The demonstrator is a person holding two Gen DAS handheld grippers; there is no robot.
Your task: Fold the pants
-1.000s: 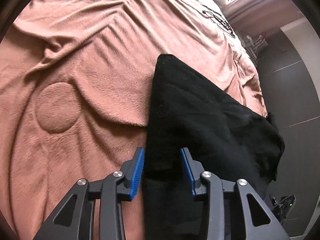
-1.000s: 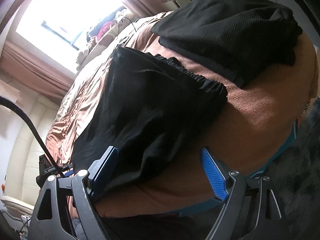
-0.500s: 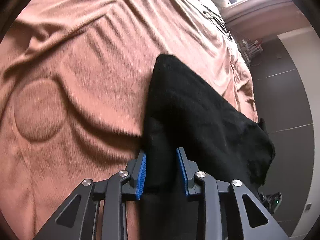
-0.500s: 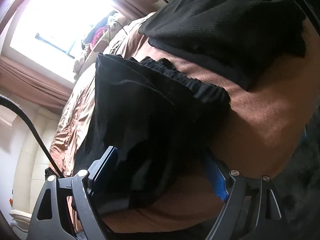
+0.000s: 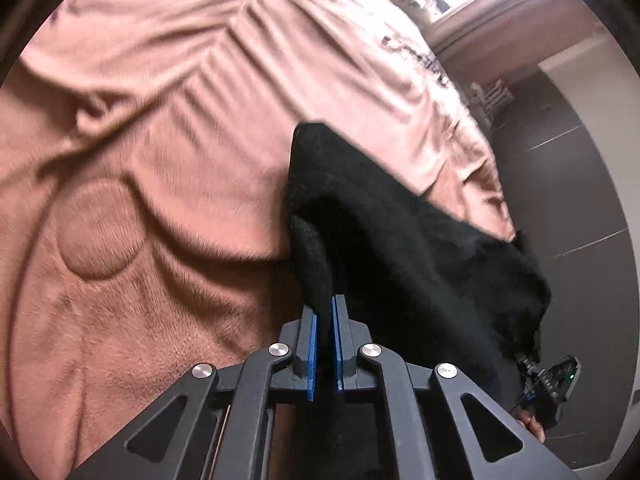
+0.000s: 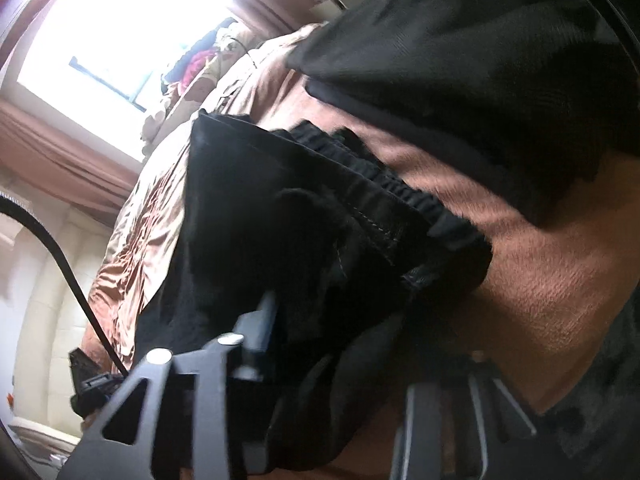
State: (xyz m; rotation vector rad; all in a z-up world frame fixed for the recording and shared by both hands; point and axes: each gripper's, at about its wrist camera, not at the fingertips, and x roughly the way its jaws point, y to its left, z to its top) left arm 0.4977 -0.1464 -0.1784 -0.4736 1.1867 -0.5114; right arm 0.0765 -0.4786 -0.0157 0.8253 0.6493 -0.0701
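Pants: black pants (image 5: 408, 256) lay on the brown blanket (image 5: 168, 152) near the bed's edge, one fold lifted off the cover; the elastic waistband (image 6: 400, 196) faced the pile.
Left gripper: the left gripper (image 5: 324, 332) was clamped on that lifted fold, blue pads almost together with cloth between them.
Right gripper: the right gripper (image 6: 360, 344) was buried in dark cloth; whether its fingers were apart or pressed together could not be told.
Pile: other folded dark clothes (image 6: 480, 52) rested on the blanket just beyond the waistband.
Window: a bright window (image 6: 132, 32) stood behind the bed.
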